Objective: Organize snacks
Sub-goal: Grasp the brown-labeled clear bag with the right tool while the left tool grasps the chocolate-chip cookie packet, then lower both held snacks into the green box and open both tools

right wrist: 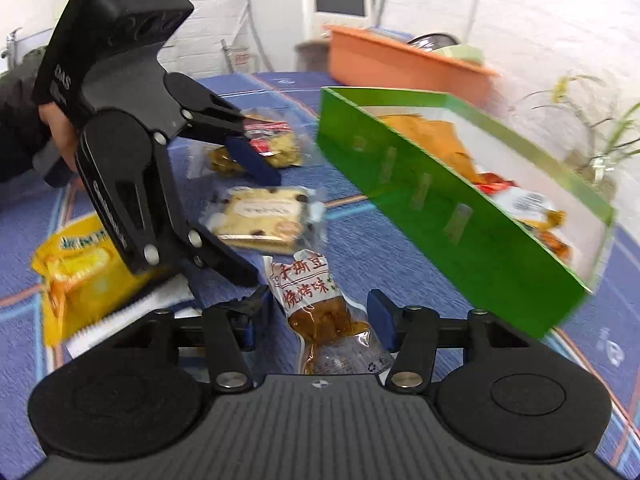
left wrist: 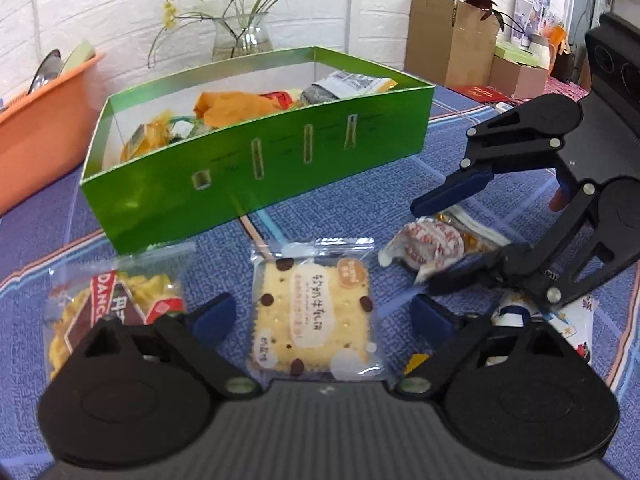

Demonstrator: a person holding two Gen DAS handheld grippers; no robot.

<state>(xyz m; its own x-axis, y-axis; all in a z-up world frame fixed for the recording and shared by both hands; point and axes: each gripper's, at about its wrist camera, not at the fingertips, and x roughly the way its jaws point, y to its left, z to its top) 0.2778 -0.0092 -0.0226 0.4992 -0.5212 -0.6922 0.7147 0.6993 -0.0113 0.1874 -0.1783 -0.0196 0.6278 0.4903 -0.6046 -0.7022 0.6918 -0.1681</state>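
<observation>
**A:** Where are the snacks in relation to the green box [left wrist: 256, 168]?

**B:** The box sits on a blue patterned tablecloth [left wrist: 360, 208] and already holds several wrapped snacks. In front of its long side lie loose packets: a cracker packet [left wrist: 314, 320] straight ahead, a packet of twisted yellow snacks [left wrist: 112, 308] to the cracker's left, and a brown bean snack pouch [right wrist: 320, 304] to its right.

**A:** What are the two tools doing?

**B:** The left gripper [left wrist: 320, 316] hangs over the cracker packet with its jaws spread wide, one blue pad on each side of the packet, not touching it. The right gripper [right wrist: 320, 316] is also spread apart, its two fingers straddling the bean snack pouch without pinching it.

**A:** Anything else near the box?

**B:** A yellow packet [right wrist: 76, 272] lies on the cloth, beyond the cracker from the box. Behind the box stand an orange tub [left wrist: 44, 120], a glass vase of yellow flowers [left wrist: 240, 36] and a brown paper bag [left wrist: 452, 40].
</observation>
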